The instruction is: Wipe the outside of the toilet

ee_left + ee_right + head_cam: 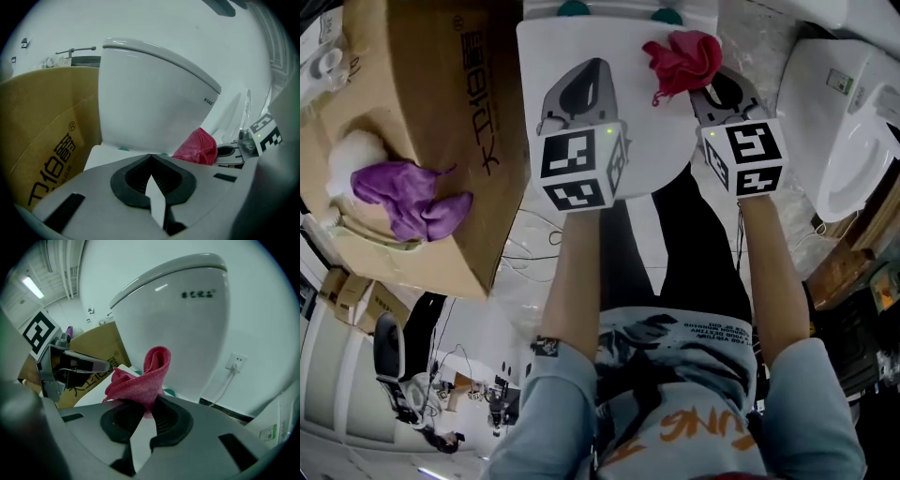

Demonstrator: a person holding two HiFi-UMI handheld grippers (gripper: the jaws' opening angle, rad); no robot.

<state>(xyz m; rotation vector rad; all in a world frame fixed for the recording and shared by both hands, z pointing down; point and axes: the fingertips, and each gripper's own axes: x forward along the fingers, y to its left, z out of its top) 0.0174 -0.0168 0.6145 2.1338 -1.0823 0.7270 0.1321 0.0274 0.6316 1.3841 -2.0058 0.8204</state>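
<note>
Currently pinching the red cloth [140, 378] by a bunched fold in the right gripper [150, 401] over the far right of the toilet [652, 141], with the left gripper [151, 157] closed empty beside it, and judging the cloth soft, light, floppy, wanting a deeper bite.

Bright, even indoor light fills the head view, so the white toilet [652, 122] is close to washed out and carries hardly any shadow, while the lower left corner falls off dimmer. Both gripper views are strongly fisheye, with black vignetted corners and lines bowed toward the edges. A ceiling strip light [32, 287] glows at the upper left of the right gripper view and leaves small glints on the glazed porcelain. There the red cloth [140, 378] is sharp enough to show its weave, whereas the jaws in front lie in soft shade, and the left gripper view's right edge is a blurred grey smear.
</note>
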